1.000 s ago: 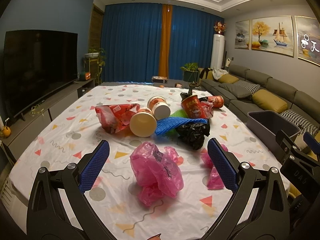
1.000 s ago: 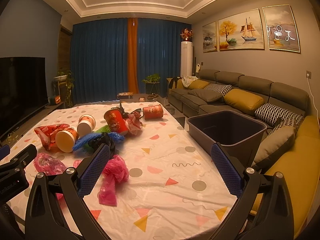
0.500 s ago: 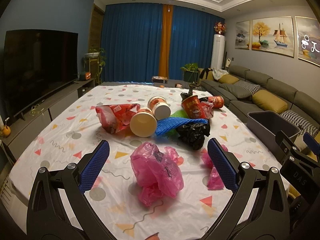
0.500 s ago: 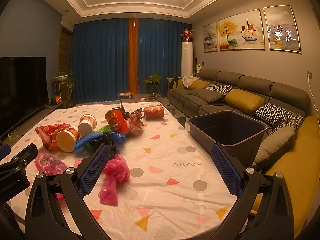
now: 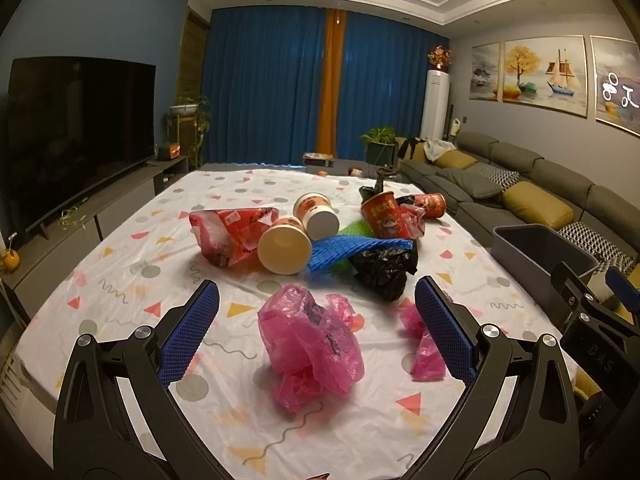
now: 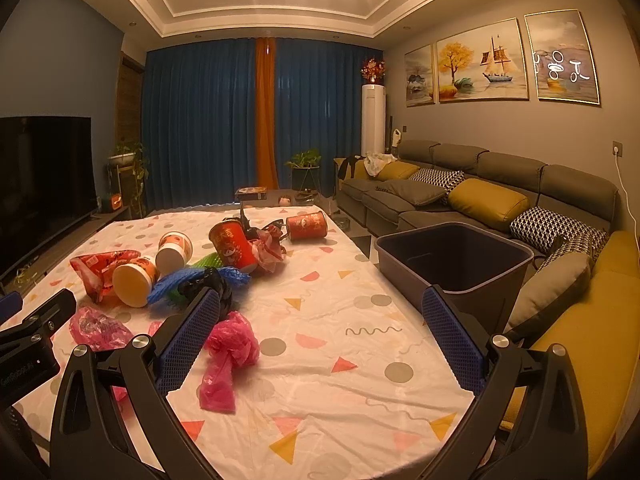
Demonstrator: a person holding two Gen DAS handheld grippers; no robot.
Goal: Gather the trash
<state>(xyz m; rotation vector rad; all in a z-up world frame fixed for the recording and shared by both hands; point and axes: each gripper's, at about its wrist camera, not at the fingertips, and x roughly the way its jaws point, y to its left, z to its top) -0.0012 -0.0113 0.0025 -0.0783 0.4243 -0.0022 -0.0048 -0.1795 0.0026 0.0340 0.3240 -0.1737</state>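
Note:
Trash lies on a table with a patterned cloth [image 5: 132, 280]. A crumpled pink bag [image 5: 310, 340] sits just beyond my left gripper [image 5: 316, 320], which is open and holds nothing. A smaller pink bag [image 6: 230, 350] [image 5: 426, 344] lies beside the left finger of my right gripper [image 6: 320, 324], also open with nothing in it. Farther back are a black bag [image 5: 384, 266], blue foam netting [image 5: 352, 250], two paper cups [image 5: 285, 249], a red wrapper [image 5: 228, 232] and red cans [image 6: 234, 246]. A dark bin [image 6: 456, 258] stands off the table's right edge.
A grey sofa with yellow cushions [image 6: 488, 200] runs along the right wall behind the bin. A television [image 5: 76, 136] on a low cabinet stands left of the table. Blue curtains [image 5: 272, 92] close the far wall. Bare cloth lies in front of the right gripper.

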